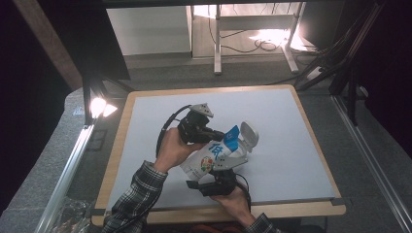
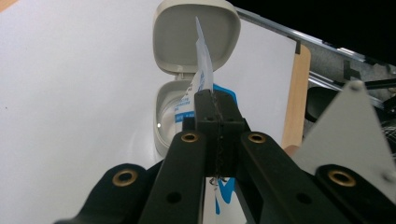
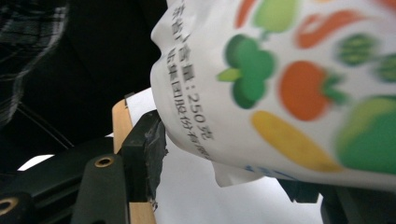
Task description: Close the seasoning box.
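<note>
The left gripper [image 2: 218,135] has its jaws pressed flat together on the top edge of a white printed pouch [image 1: 216,158], a thin strip of the film standing up between the pads. The right gripper [image 1: 214,187] clamps the pouch's lower end, its jaws part-way apart around the bulging base; in the right gripper view one black pad lies against the printed side. The pouch is held up off the white mat [image 1: 291,145], near the mat's front middle. Its long axis runs from the lower left, by the person's hands, up toward the right, with the blue-marked top end tilted over a small white flip-lid container [image 1: 248,137]. That container sits on the mat just beyond the pouch's top, lid [image 2: 196,35] hinged open and upright. A plaid sleeve [image 1: 141,194] enters from the bottom edge.
</note>
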